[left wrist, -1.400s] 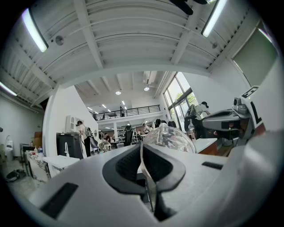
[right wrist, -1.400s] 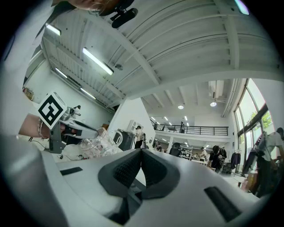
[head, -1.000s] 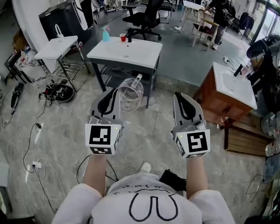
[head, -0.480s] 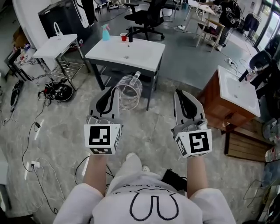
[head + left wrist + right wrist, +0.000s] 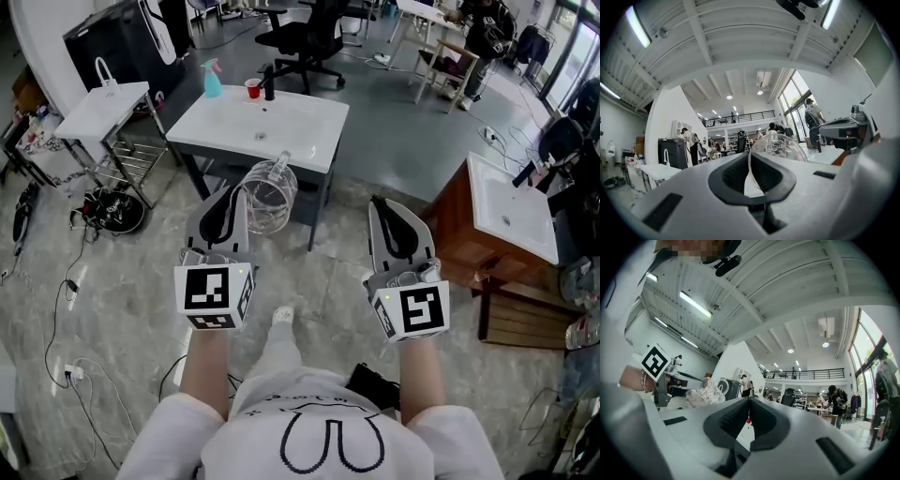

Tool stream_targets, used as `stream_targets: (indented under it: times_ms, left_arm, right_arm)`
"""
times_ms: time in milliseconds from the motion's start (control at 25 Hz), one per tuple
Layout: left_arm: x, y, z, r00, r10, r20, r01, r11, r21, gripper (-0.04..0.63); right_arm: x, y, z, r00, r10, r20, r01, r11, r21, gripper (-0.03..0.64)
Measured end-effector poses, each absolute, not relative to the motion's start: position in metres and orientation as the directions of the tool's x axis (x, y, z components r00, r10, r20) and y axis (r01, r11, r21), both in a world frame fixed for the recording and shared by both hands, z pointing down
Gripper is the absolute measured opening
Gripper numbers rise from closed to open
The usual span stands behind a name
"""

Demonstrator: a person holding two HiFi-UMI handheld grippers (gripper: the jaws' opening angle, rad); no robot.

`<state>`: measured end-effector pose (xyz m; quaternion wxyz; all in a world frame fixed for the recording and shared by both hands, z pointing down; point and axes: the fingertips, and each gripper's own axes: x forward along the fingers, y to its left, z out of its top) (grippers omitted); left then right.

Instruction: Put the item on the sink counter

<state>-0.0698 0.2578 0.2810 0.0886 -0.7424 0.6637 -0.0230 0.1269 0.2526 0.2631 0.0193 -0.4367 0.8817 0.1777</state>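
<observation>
A clear glass pitcher hangs in the air in front of me, tilted, with my left gripper shut on its rim. In the left gripper view the pitcher rises just past the closed left gripper. The white sink counter on dark legs stands ahead, beyond the pitcher. My right gripper is held level beside the left, shut and empty; in its own view the right gripper shows its pads together, with the pitcher off to the left.
On the counter's far edge stand a blue spray bottle, a red cup and a dark faucet. A small white basin is at the left, a wooden vanity at the right. Cables lie on the floor.
The sink counter has shifted left and nearer in the head view as I step forward. Both grippers keep the same pose, the pitcher still held.
</observation>
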Motion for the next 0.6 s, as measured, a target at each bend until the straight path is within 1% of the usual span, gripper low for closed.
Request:
stream_targets:
  times_ms: [200, 400, 600]
  left_arm:
    - [-0.094, 0.193, 0.281, 0.136, -0.987, -0.088, -0.98, -0.121, -0.158, 0.023]
    - [-0.119, 0.12, 0.28, 0.17, -0.982, -0.082, -0.975, -0.155, -0.163, 0.025]
    - [-0.14, 0.057, 0.275, 0.21, -0.974, -0.08, -0.966, -0.195, -0.168, 0.025]
  right_arm:
    - [0.095, 0.195, 0.271, -0.621, -0.765, -0.17, -0.772, 0.558, 0.305, 0.028]
    - [0.068, 0.128, 0.268, -0.595, -0.787, -0.162, -0.788, 0.532, 0.31, 0.028]
    - [0.048, 0.068, 0.264, -0.567, -0.808, -0.163, -0.813, 0.517, 0.267, 0.028]
